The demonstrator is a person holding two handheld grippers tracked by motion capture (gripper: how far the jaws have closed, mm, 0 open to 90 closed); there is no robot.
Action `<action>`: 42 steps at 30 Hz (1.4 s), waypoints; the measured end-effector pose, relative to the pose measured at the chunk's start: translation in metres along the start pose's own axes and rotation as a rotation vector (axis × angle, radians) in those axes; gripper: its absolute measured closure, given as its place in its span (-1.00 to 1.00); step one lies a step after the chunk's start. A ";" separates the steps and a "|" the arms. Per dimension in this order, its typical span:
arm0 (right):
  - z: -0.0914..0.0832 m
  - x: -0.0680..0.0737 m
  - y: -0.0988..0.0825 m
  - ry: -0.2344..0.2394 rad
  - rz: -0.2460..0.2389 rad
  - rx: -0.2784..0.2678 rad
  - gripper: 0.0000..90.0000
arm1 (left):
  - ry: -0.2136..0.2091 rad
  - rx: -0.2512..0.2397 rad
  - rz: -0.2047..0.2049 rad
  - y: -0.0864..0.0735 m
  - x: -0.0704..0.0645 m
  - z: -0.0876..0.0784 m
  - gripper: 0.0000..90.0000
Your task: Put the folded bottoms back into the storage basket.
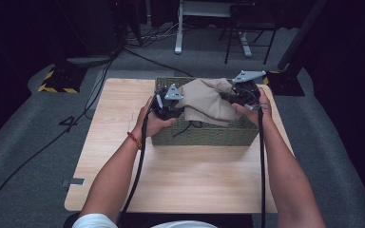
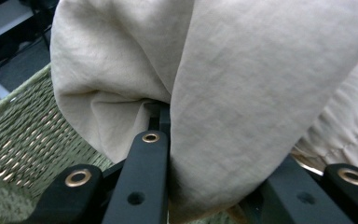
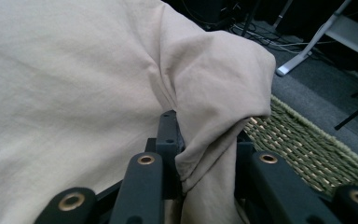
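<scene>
Both claws are clamped on the beige cloth (image 1: pixel 208 100): my left gripper (image 1: pixel 167 105) pinches a fold at its nine o'clock edge, my right gripper (image 1: pixel 241 96) a bunched corner at three o'clock. It hangs between them over the woven basket (image 1: pixel 204 135). I judge a shallow pinch could slip, dropping one end onto the rim.

A woven basket (image 1: pixel 204 135) sits on the far half of the table (image 1: pixel 171 175), the cloth (image 1: pixel 209 102) hangs above its opening between the left gripper (image 1: pixel 167 102) at its left end and the right gripper (image 1: pixel 242 92) at its right end.
</scene>
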State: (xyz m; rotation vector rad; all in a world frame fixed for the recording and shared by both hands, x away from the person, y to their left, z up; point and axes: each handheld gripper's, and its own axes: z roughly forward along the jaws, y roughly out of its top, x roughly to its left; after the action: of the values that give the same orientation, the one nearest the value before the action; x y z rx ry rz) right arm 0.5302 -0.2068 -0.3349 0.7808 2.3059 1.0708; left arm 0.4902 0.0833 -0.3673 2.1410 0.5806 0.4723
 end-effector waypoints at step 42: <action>0.048 -0.010 -0.040 0.052 0.064 0.176 0.56 | 0.120 0.285 -0.016 -0.013 0.008 0.020 -0.11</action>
State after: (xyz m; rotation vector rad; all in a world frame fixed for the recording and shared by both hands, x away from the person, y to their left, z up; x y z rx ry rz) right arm 0.5552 -0.2097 -0.3930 0.9091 2.4591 0.9344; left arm 0.5042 0.0816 -0.3880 2.3870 0.7715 0.5386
